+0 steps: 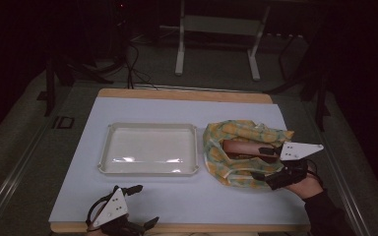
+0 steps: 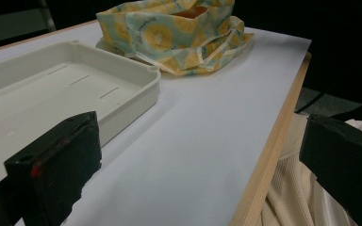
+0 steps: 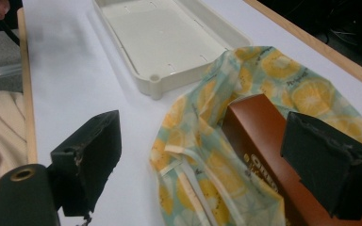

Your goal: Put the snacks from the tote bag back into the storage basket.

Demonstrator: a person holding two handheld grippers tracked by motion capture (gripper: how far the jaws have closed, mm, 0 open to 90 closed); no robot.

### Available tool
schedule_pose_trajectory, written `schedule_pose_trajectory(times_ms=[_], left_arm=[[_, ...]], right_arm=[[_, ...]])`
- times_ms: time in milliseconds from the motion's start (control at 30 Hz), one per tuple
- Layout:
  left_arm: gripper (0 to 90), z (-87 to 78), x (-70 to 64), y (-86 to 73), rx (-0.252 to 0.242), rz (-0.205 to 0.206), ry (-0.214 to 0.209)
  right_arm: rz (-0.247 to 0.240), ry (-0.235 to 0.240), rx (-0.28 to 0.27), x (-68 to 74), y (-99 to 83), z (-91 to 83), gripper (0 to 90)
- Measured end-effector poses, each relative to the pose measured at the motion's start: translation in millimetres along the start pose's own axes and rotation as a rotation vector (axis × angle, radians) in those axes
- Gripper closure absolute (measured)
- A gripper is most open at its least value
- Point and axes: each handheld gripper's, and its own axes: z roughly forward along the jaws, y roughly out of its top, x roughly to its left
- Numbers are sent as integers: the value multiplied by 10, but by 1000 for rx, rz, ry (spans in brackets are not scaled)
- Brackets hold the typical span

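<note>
The right gripper (image 1: 268, 162) was wide open over the box (image 3: 264, 150) in the bag (image 3: 202, 169); it should close squarely on the box. The left gripper (image 1: 140, 206) rested open, empty.

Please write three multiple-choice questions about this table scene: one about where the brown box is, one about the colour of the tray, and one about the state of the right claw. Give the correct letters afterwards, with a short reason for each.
1. Where does the brown box lie?
A. in the tray
B. on the yellow-patterned cloth bag
C. on the floor

2. What colour is the tray?
A. cream white
B. red
C. black

3. How is the right claw?
A. shut on the tray rim
B. open, its jaws on either side of the near end of the box
C. resting inside the tray

Answers:
1 B: in the high view and the right gripper view the box rests on the opened bag, to the right of the tray.
2 A: the tray looks pale cream in all three views.
3 B: the right gripper view shows both jaws wide apart, one over the box, the other over bare table.
</note>
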Motion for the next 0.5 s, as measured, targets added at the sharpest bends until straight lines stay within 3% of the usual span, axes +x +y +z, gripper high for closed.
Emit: schedule_pose_trajectory(times_ms=[367,500], left_arm=[[0,1,11,0,-6,-7,-9],[0,1,16,0,-6,-8,-11]], right_arm=[[-49,-41,-10,-101,190,-51,140],[-45,-45,-24,-151,238,-86,143]])
